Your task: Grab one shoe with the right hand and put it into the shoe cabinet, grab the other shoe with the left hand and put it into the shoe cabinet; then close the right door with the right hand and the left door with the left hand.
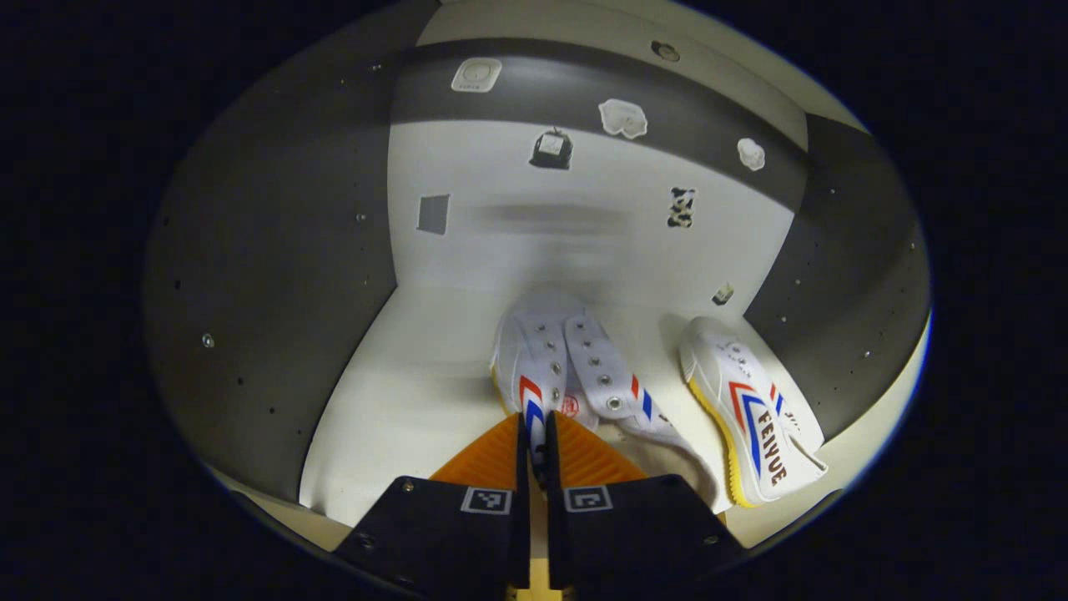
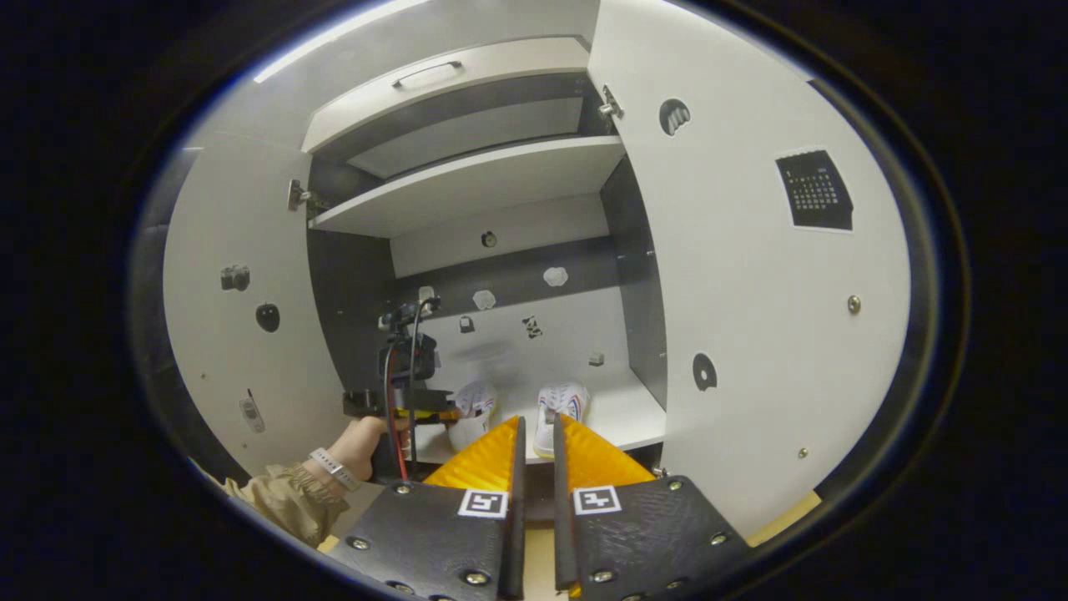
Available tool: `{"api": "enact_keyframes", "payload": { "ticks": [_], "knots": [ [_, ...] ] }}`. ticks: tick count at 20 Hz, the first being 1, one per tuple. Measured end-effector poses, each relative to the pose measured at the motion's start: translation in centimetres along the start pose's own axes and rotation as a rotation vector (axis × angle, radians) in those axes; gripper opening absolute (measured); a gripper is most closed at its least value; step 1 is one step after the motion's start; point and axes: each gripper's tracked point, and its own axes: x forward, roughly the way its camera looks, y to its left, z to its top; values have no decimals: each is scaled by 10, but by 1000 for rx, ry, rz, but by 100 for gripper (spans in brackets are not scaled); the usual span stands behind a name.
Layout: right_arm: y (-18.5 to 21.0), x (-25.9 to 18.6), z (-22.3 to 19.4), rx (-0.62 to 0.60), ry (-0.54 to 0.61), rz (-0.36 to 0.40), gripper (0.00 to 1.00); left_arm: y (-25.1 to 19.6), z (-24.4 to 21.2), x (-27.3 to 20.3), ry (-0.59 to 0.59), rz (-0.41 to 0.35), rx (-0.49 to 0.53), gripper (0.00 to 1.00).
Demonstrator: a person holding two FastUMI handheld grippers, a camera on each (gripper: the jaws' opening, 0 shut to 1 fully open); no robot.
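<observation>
Two shoes point(image 1: 576, 376) point(image 1: 751, 409) inside cabinet point(image 2: 467, 179), stickers point(image 1: 622, 117) behind.

The shoe cabinet's lower shelf point(image 1: 400, 392) is a white board running back to a white rear wall between dark side walls. Two white canvas sneakers lie on it. One sneaker point(image 1: 755, 409) rests near the shelf's right edge, just beside the dark side wall, toe towards the back. The other sneaker point(image 1: 576, 367) sits about mid-shelf, its heel at the front edge.
</observation>
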Motion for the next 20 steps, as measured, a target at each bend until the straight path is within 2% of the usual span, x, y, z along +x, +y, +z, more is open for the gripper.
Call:
{"api": "enact_keyframes", "payload": {
  "ticks": [1, 2, 3, 4, 5, 6, 8, 10, 11, 12, 13, 14, 15, 16, 17, 18, 20],
  "knots": [
    [0, 0, 0, 0, -1, 1, 14, 0, 4, -2, -15, 7, 19, 11],
    [-1, -1, 1, -1, -5, 1, 14, 2, 9, -7, -38, 19, 48, 29],
    [-1, -3, 3, -2, -11, 1, 14, 1, 14, -16, -62, 20, 67, 41],
    [0, -5, 5, -4, -17, 3, 15, -4, 20, -24, -87, 15, 77, 45],
    [0, -7, 7, -8, -26, 3, 15, -9, 24, -35, -115, 3, 76, 54],
    [0, -10, 10, -11, -36, 4, 15, -14, 29, -48, -147, -13, 74, 47],
    [0, -21, 16, -17, -59, 12, 15, -27, 41, -79, -223, -42, 89, 47],
    [-7, -33, 22, -23, -86, -1, 15, -40, 53, -114, -304, -69, 124, 60],
    [-9, -41, 26, -24, -101, -6, 16, -48, 59, -130, -349, -85, 140, 53],
    [-11, -48, 30, -26, -112, -5, 21, -58, 66, -148, -391, -103, 153, 52],
    [-19, -54, 31, -33, -122, -25, 36, -67, 69, -164, -431, -124, 165, 52],
    [-25, -63, 35, -37, -134, -41, 40, -76, 73, -180, -466, -140, 180, 53],
    [-27, -72, 38, -36, -145, -45, 38, -85, 76, -195, -496, -160, 196, 53],
    [-31, -81, 42, -32, -157, -54, 42, -94, 78, -209, -523, -177, 210, 58],
    [-39, -91, 46, -31, -171, -68, 51, -103, 79, -220, -542, -196, 221, 58],
    [-45, -100, 50, -34, -180, -83, 52, -122, 80, -224, -553, -222, 229, 62],
    [-62, -116, 53, -52, -193, -124, 65, -140, 78, -239, -566, -270, 225, 79]
  ]
}}
